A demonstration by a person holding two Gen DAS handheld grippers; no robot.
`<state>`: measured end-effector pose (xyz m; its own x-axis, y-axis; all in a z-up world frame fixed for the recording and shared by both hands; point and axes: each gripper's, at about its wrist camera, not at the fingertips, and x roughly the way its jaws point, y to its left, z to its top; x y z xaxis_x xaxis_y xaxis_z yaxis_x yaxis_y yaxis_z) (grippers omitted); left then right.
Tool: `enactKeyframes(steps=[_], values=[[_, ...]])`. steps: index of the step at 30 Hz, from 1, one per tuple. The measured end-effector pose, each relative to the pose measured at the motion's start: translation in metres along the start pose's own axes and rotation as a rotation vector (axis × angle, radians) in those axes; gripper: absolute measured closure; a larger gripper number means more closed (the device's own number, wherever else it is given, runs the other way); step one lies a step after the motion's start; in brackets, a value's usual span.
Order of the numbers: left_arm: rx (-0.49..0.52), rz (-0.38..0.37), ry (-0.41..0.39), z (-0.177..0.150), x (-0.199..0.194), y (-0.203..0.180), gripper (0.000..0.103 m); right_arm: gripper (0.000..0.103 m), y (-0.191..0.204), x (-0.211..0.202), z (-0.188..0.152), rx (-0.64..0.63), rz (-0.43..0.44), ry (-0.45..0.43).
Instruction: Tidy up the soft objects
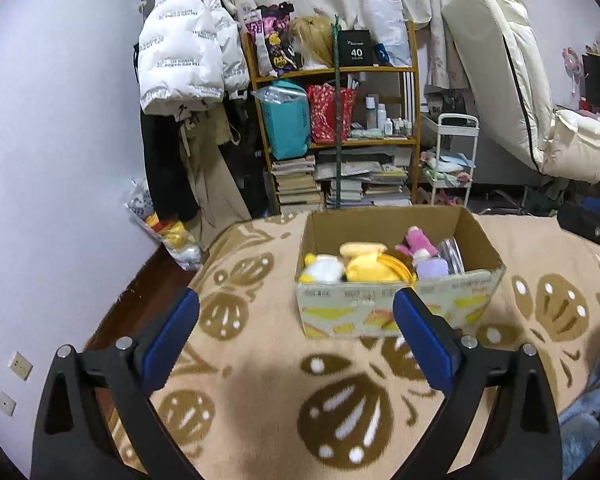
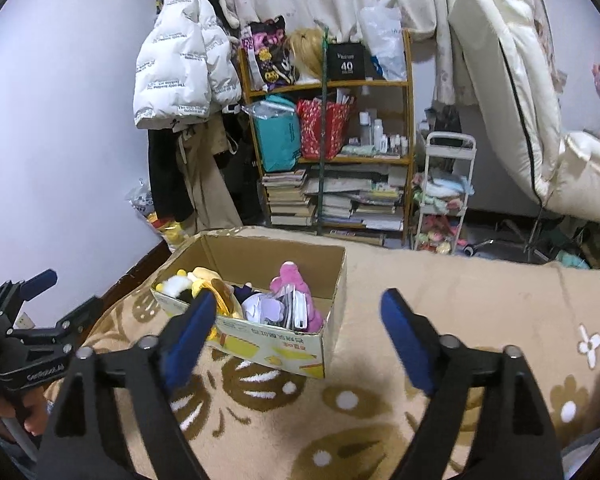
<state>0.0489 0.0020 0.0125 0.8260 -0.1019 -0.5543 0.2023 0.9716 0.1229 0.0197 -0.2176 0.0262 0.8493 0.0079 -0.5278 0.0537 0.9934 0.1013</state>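
Observation:
An open cardboard box [image 1: 400, 312] stands on a beige blanket with a brown pattern [image 1: 260, 380]. Inside it lie a yellow plush [image 1: 366, 266], a white and yellow plush [image 1: 324, 268], a pink plush [image 1: 418, 240] and a purple item [image 1: 432, 268]. My left gripper [image 1: 296, 300] is open and empty, hovering short of the box's near wall. In the right wrist view the box [image 2: 276, 344] sits left of centre with the pink plush [image 2: 292, 280] showing. My right gripper [image 2: 298, 300] is open and empty, just before the box's near corner. The left gripper [image 2: 68, 294] appears at the left edge, held by a hand.
Behind the blanket stands a wooden shelf [image 1: 332, 132] packed with bags, bottles and stacked books. A white puffer jacket [image 1: 184, 60] hangs to its left, and a white cart [image 1: 452, 160] and a cream mattress [image 1: 512, 80] stand to its right. A clear bag of plush toys [image 1: 168, 232] leans on the wall.

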Motion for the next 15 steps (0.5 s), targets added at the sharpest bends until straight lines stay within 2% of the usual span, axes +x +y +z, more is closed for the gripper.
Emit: enactKeyframes(steps=[3, 10, 15], values=[[-0.009, 0.01, -0.003, -0.006, -0.012, 0.004, 0.006, 0.0, 0.001, -0.013, -0.004, 0.003, -0.004, -0.022], [0.011, 0.045, -0.042, -0.014, -0.036, 0.005, 0.005, 0.0, -0.001, -0.034, -0.014, 0.012, -0.027, -0.028], [-0.003, 0.071, -0.099, -0.019, -0.049, 0.005, 0.002, 0.0, -0.003, -0.043, -0.02, 0.02, -0.037, -0.04]])
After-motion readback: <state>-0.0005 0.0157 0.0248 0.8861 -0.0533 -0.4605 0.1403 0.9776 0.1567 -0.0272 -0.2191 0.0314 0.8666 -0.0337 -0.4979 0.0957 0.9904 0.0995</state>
